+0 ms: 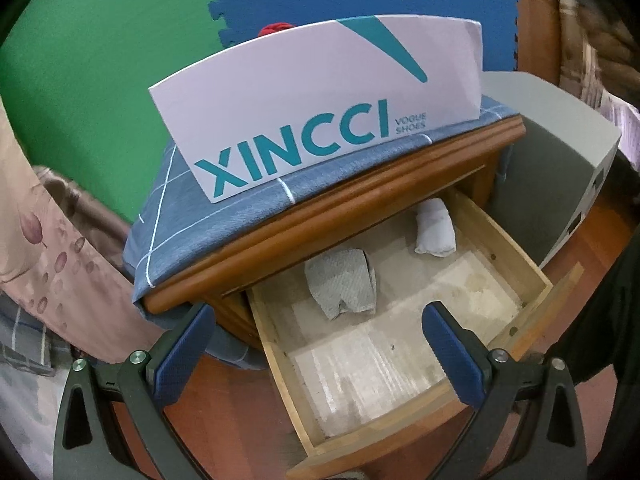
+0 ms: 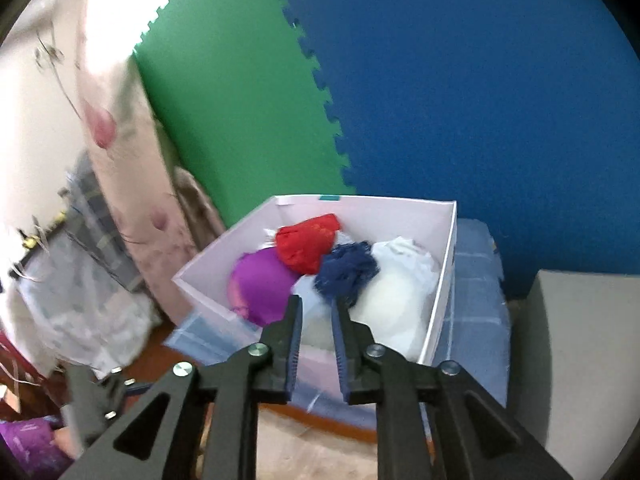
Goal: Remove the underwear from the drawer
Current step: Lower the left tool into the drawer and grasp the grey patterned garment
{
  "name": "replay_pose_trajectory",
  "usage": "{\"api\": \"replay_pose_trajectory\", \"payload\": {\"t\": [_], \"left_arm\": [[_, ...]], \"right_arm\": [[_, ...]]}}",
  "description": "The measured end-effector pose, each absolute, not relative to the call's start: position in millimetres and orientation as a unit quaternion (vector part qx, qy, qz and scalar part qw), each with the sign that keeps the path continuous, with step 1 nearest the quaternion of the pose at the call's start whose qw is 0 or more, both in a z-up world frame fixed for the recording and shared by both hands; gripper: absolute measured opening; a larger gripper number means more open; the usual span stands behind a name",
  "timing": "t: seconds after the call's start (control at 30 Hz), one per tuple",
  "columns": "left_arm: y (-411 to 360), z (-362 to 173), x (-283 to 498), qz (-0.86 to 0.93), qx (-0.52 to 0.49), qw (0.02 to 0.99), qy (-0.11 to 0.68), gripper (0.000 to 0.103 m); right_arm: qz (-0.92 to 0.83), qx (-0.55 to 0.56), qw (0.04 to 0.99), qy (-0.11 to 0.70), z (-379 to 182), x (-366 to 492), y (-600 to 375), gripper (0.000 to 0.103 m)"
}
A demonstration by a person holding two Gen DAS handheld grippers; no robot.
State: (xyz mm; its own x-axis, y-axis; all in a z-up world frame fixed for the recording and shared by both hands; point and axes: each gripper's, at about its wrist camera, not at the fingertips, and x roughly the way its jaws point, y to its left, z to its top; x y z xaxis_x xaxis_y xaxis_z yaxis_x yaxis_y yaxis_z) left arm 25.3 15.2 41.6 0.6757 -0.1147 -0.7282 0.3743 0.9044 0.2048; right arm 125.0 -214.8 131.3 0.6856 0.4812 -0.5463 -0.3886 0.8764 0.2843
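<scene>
In the left wrist view the wooden drawer (image 1: 532,268) stands pulled out of the nightstand (image 1: 328,224). A grey folded underwear (image 1: 342,282) lies at its back left and a white rolled one (image 1: 435,227) at its back right. My left gripper (image 1: 316,320) is open and empty above the drawer's front. In the right wrist view my right gripper (image 2: 317,306) is slightly open and empty, right above a navy underwear (image 2: 346,274) in the white shoe box (image 2: 446,280), with red (image 2: 308,242), purple (image 2: 260,284) and white (image 2: 394,292) pieces.
The XINCCI shoe box (image 1: 320,120) sits on a blue checked cloth (image 1: 192,216) on the nightstand. A grey cabinet (image 1: 560,168) stands to the right. A floral curtain (image 2: 120,160) and bedding are to the left. Green and blue foam mats (image 2: 440,80) cover the wall.
</scene>
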Motion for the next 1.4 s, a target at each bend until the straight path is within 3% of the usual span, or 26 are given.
{"api": "replay_pose_trajectory", "payload": {"t": [0.2,0.4,0.7,1.1,1.3,1.4], "left_arm": [[3.3,33.3,24.6,-0.131,0.206,0.891,0.382,0.103],[-29.5,9.0,32.7,-0.144,0.277,0.858,0.407,0.103],[-99.3,-54.3,65.2,-0.132,0.417,0.794,0.422,0.103],[-121.6,-129.7,114.2,-0.049,0.463,0.729,0.502,0.103],[-114.5,-143.8,132.5,-0.034,0.477,0.724,0.497,0.103],[-111.2,-162.2,135.0,-0.032,0.511,0.704,0.492,0.103]], "right_arm": [[0.239,0.138,0.903,0.329,88.9,71.2,-254.9,0.018],[0.208,0.3,0.85,0.379,18.4,58.6,-315.5,0.021],[0.244,0.306,0.849,0.354,25.5,46.9,-322.6,0.021],[0.283,0.349,0.826,0.34,28.5,42.1,-334.4,0.021],[0.297,0.352,0.819,0.343,28.8,43.4,-330.2,0.021],[0.301,0.356,0.813,0.347,26.4,44.4,-328.8,0.026]]}}
